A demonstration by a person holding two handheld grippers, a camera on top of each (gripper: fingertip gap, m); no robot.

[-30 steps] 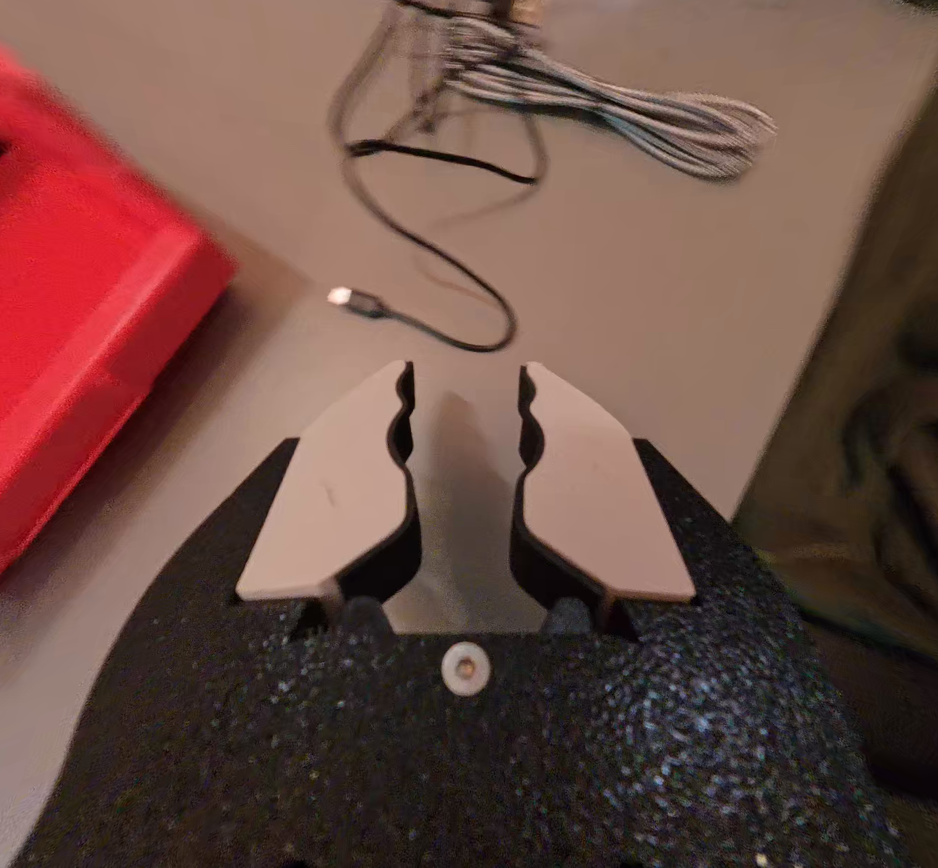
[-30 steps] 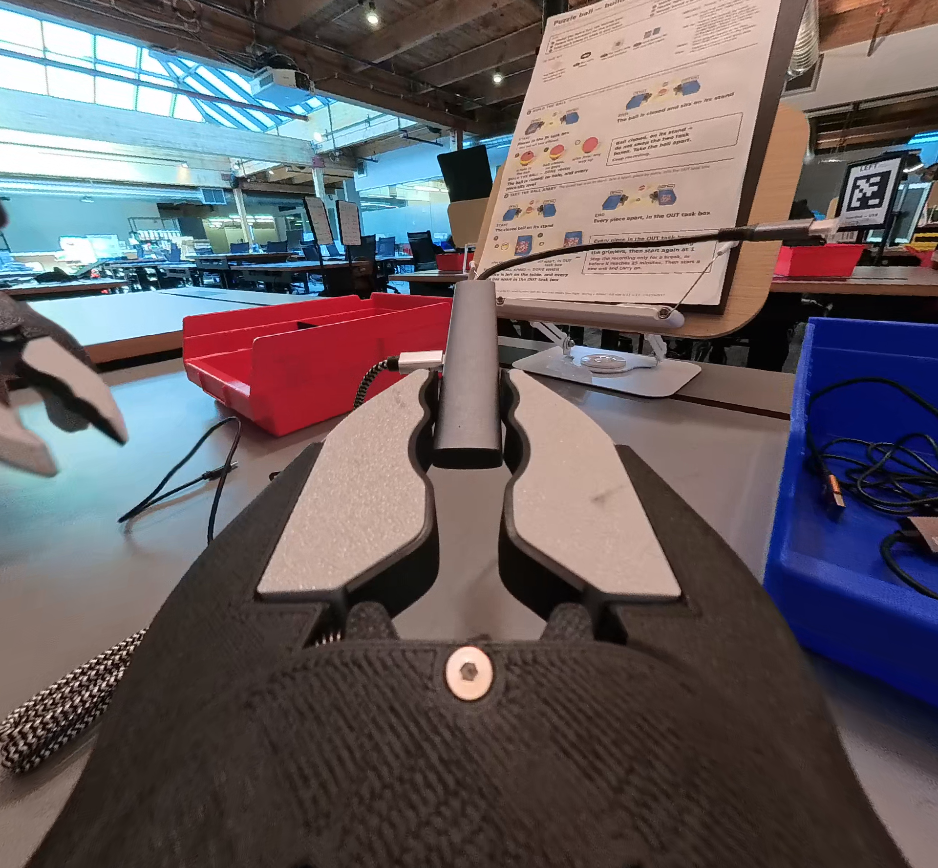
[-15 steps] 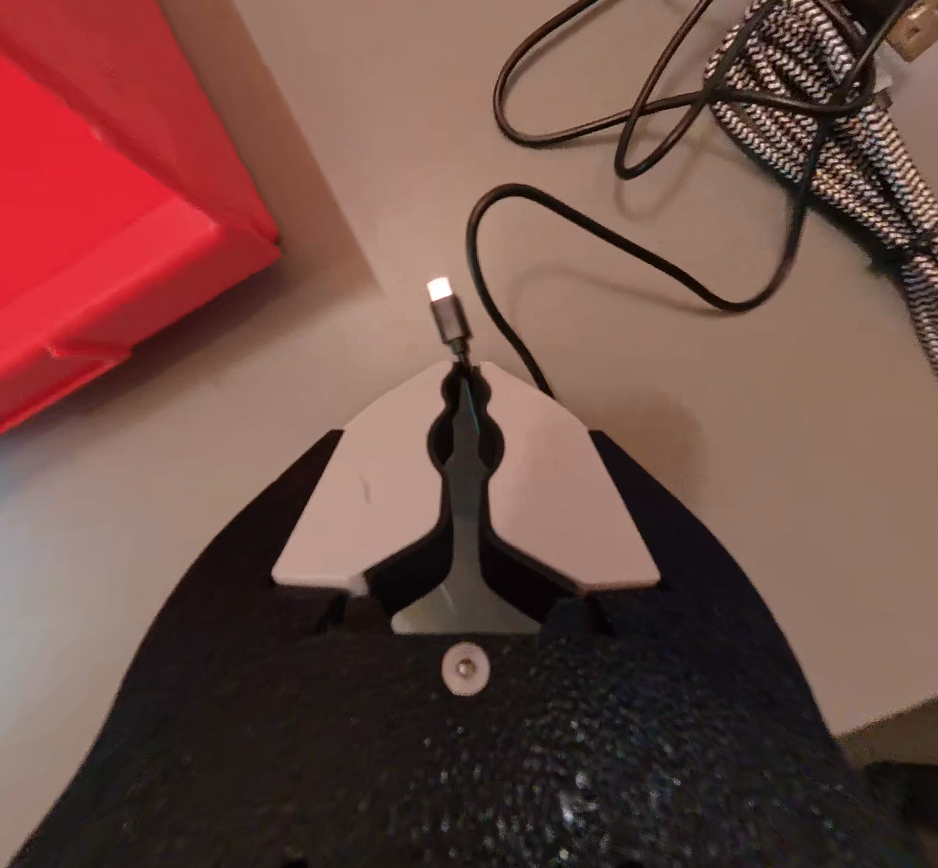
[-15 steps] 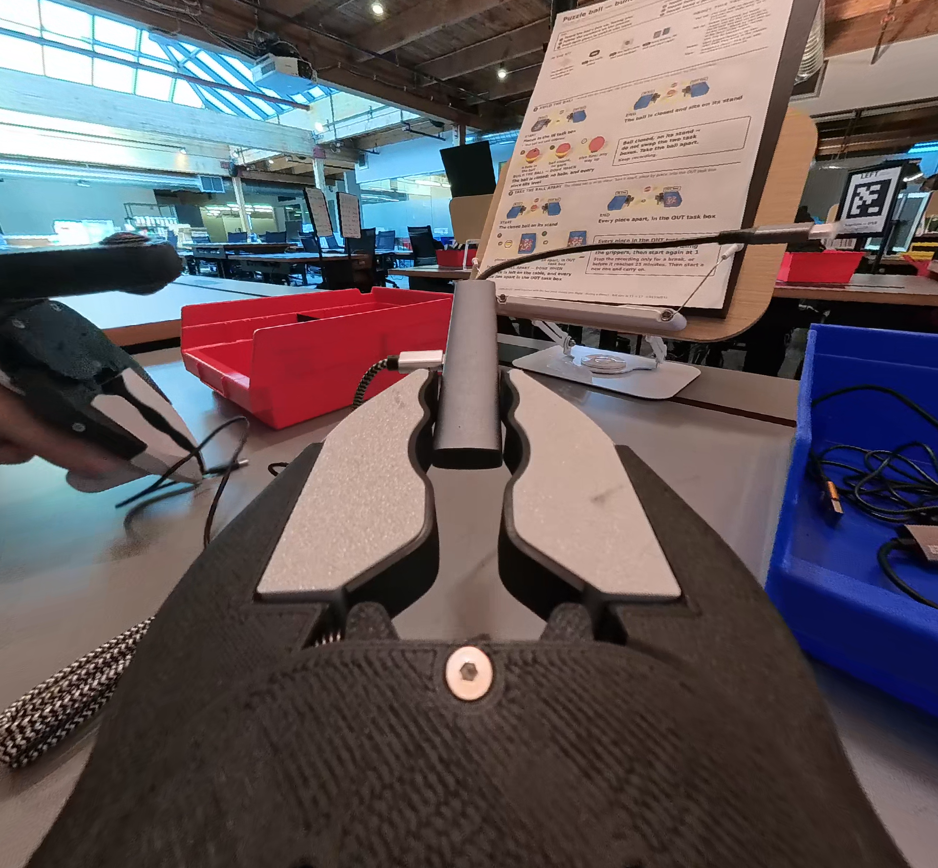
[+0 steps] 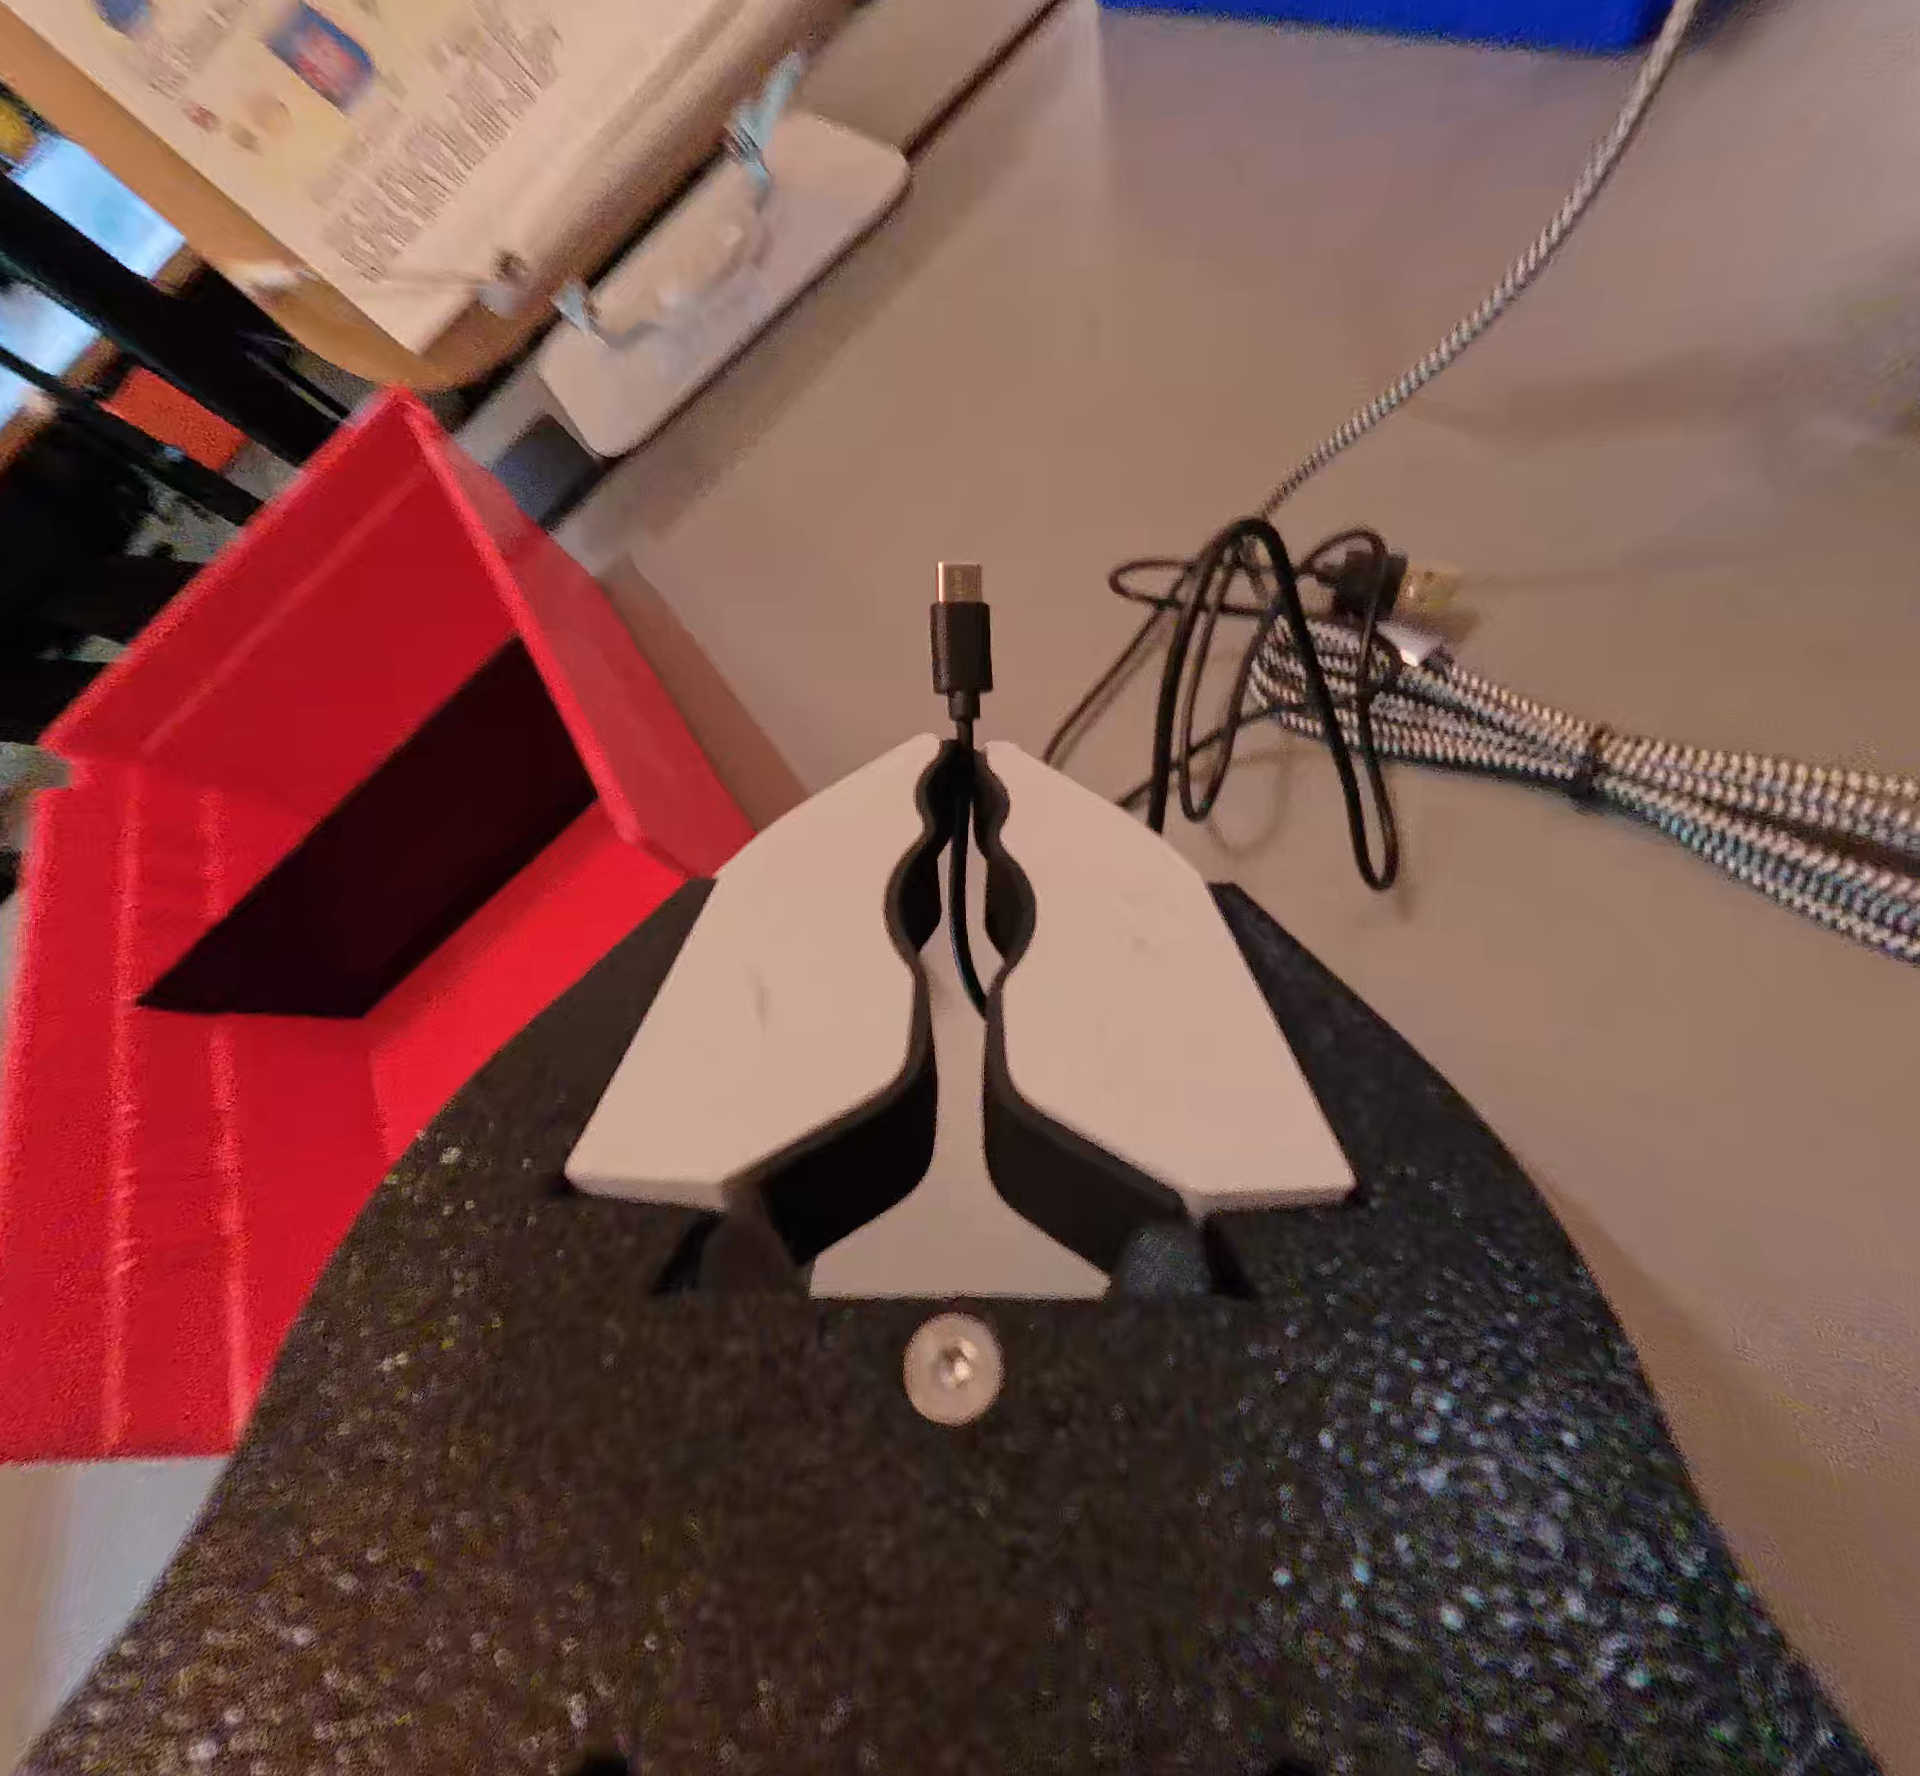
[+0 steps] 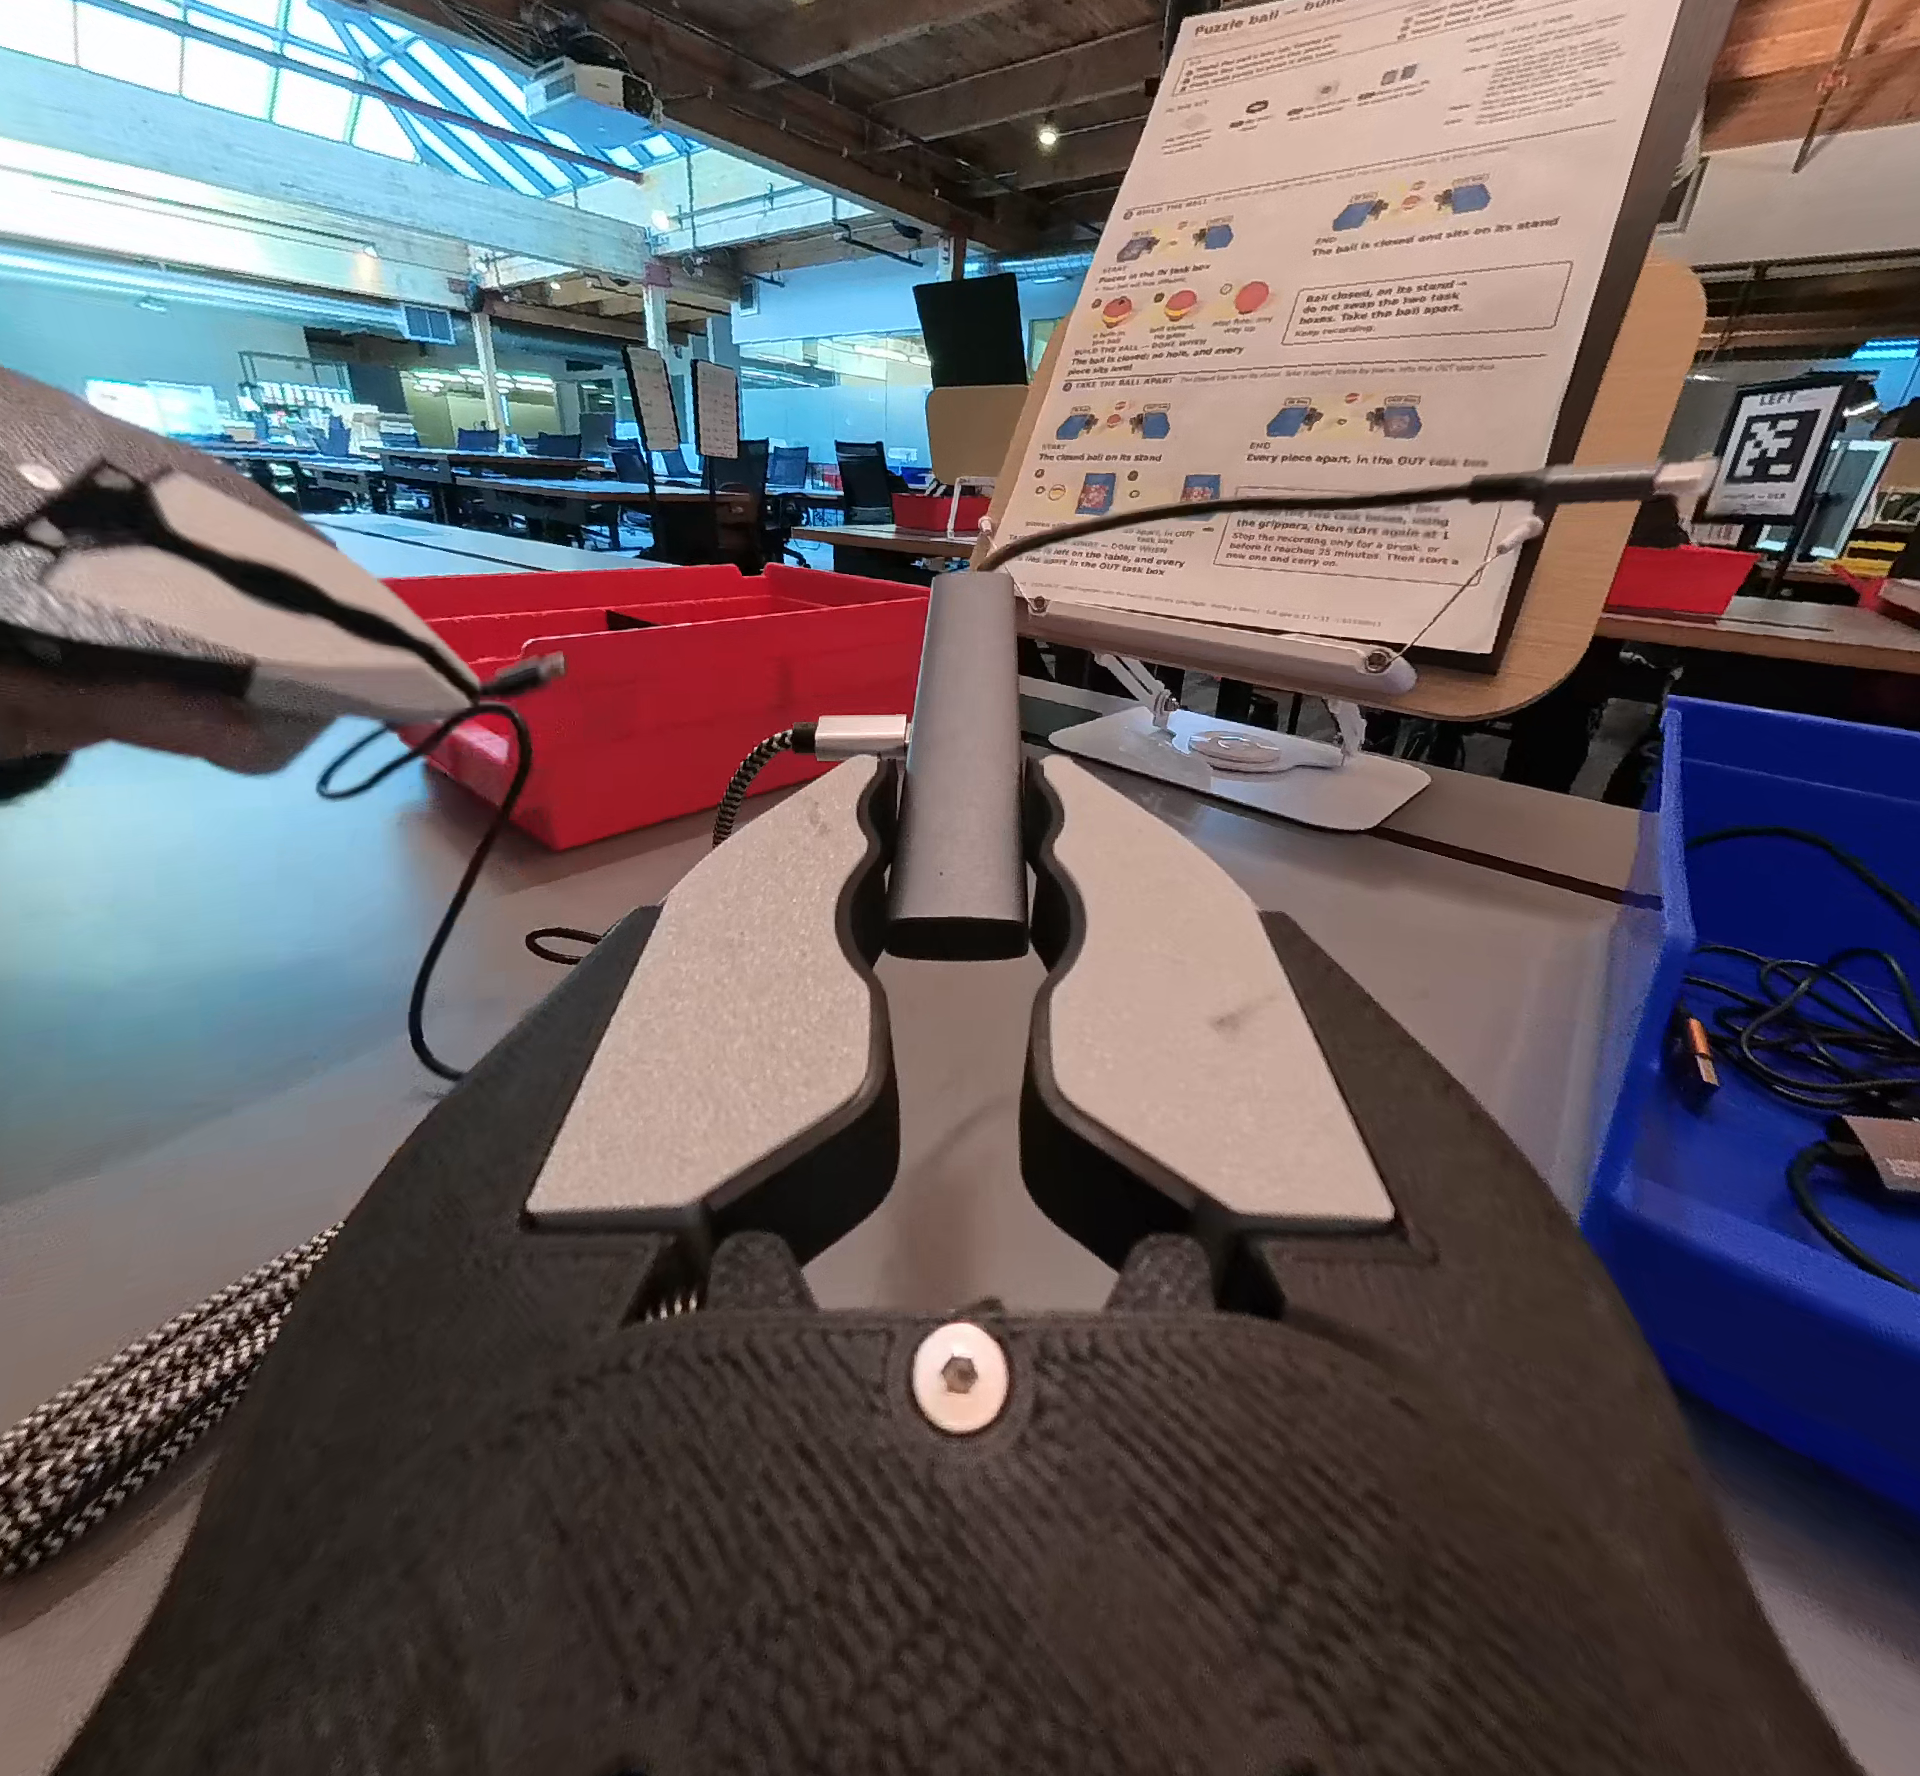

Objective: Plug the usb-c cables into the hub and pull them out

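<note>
My left gripper [image 5: 964, 747] is shut on the thin black usb-c cable [image 5: 962, 635]; its plug sticks out past the fingertips, lifted off the table. It also shows at the left of the right wrist view [image 6: 462, 687], plug [image 6: 530, 674] pointing right toward the hub. My right gripper [image 6: 961, 770] is shut on the dark grey hub [image 6: 961, 781], held upright above the table. A braided cable's silver plug [image 6: 857, 737] sits in the hub's left side. The hub's own black lead [image 6: 1247, 505] arcs off to the right.
A red bin [image 5: 312, 791] stands to the left; it also shows in the right wrist view [image 6: 665, 677]. A blue bin [image 6: 1787, 1051] with cables is at the right. An instruction sheet on a stand [image 6: 1340, 324] stands behind. The braided cable bundle [image 5: 1558, 760] lies on the table.
My left gripper came down over the black cable, shut on it behind the plug, then lifted and swung it up toward the hub. The right gripper held the hub still.
</note>
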